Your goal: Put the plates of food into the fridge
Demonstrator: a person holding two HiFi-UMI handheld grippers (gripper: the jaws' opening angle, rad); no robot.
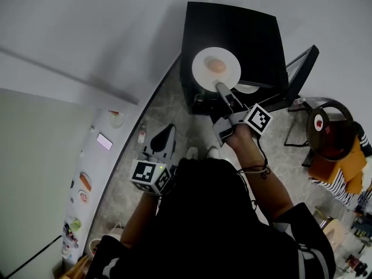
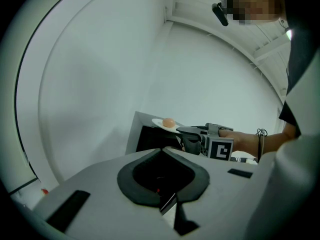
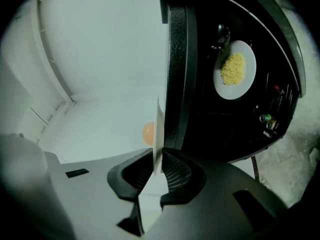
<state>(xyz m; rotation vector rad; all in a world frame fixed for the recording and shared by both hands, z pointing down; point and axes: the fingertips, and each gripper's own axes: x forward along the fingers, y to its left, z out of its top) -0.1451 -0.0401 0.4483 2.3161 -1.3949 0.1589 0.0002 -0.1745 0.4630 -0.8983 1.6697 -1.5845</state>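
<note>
A white plate (image 1: 216,68) with a round orange piece of food (image 1: 217,66) sits level over the top of the black fridge (image 1: 232,34). My right gripper (image 1: 221,88) is shut on its near rim. In the right gripper view the plate (image 3: 159,129) stands edge-on between the pads of my right gripper (image 3: 157,169), the food (image 3: 148,133) peeking out left of it. A second plate with yellow crumbly food (image 3: 235,69) lies inside the fridge (image 3: 200,109). My left gripper (image 1: 165,133) hangs low near my body, shut and empty, and sees the plate (image 2: 167,124) from afar.
The fridge door (image 1: 302,68) stands open to the right. A counter along the left carries a phone (image 1: 104,141) and small items. A person in a striped top (image 1: 343,182) sits at the right by a round dark table (image 1: 331,132). Small bottles (image 3: 265,119) sit in the fridge.
</note>
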